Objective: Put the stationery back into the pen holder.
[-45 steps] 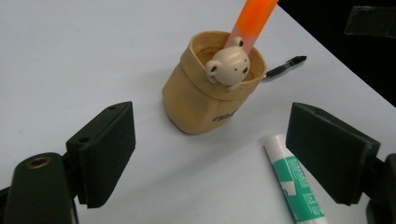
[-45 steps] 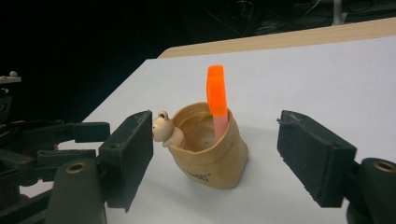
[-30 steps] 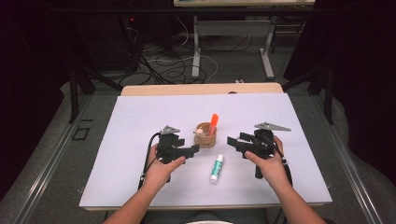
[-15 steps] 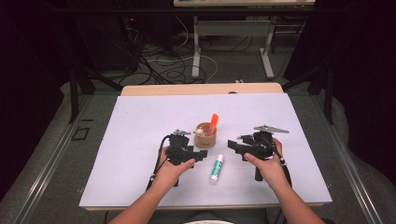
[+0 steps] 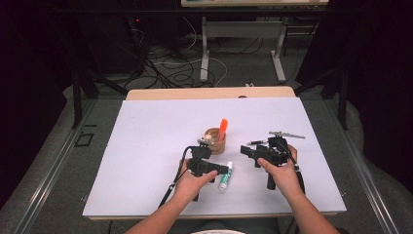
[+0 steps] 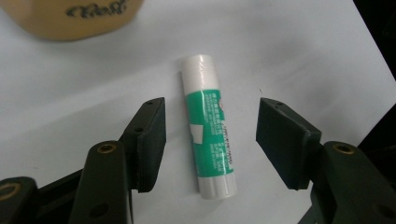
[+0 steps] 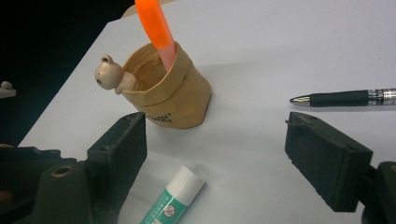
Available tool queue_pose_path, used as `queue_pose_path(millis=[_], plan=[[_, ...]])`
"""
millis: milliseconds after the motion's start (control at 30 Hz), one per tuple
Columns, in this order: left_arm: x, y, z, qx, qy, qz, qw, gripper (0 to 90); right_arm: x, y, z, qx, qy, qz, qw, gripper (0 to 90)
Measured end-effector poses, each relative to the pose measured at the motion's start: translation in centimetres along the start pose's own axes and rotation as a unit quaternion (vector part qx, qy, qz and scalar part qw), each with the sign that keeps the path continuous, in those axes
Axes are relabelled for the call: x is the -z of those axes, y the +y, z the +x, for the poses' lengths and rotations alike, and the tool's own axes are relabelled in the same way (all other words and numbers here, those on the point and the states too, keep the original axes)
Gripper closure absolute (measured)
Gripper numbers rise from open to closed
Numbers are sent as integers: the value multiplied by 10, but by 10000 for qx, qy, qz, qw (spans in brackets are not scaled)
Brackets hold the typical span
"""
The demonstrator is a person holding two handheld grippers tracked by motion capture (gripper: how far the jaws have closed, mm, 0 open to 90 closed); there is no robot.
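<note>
The left gripper has moved over the glue stick beside the holder; its closing jaws straddle it without touching, so a pickup looks imminent.

Pen barrel cut by right edge

Here's the tabletop, covered by a pale white sheet, with a strip of light wood showing along its far edge. Near the middle stands a small tan holder shaped like a crumpled paper bag, a little bear figure on its rim and an orange marker poking up out of it. Just in front of the holder a green-and-white glue stick lies flat on the sheet. Off to the right, a black pen lies flat as well.
</note>
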State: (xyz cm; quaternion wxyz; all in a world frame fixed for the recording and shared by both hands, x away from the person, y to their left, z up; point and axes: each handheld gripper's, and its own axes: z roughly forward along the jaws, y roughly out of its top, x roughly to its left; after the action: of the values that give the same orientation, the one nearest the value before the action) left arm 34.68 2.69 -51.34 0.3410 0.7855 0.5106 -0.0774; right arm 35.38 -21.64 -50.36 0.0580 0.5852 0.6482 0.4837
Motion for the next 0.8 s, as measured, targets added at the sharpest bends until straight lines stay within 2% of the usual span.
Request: queue_pose_path(millis=[167,200,333,367,400,433,533,567,600,633,667,767,800], plan=[[-10,-2,3,218,-69,189,9996,461,-1,0,0,39,-19,13,10000,212],[-11,-3,4,211,-81,245,9994,476,-1,0,0,28,-11,-11,10000,212],[-17,-5,8,408,-190,289,9986,494,-3,0,-1,19,-30,-24,10000,214],[-17,-5,9,366,-210,363,9985,500,-3,0,-1,33,-14,16,10000,214],[-19,-6,8,456,-210,353,9981,503,-3,0,-1,17,-6,-25,10000,214],[-19,-6,8,402,-207,393,9982,505,-3,0,-2,36,-12,-10,10000,214],[-22,-7,6,448,-203,422,9979,518,-4,0,-2,32,-66,-2,10000,214],[-22,-7,7,388,-195,483,9979,521,-4,0,-2,17,-73,-1,10000,214],[-23,-8,6,439,-203,476,9977,527,-4,0,-2,15,-76,-1,10000,214],[-24,-8,7,383,-197,501,9978,532,-4,0,-2,7,-73,1,10000,214],[-25,-9,6,438,-196,541,9974,538,-4,0,-3,28,-77,-12,10000,215],[-26,-10,4,390,-143,580,9975,557,-4,-1,-3,39,-89,-12,10000,216],[-27,-10,3,440,-129,579,9973,565,-4,-1,-3,51,-95,-12,9999,215]])
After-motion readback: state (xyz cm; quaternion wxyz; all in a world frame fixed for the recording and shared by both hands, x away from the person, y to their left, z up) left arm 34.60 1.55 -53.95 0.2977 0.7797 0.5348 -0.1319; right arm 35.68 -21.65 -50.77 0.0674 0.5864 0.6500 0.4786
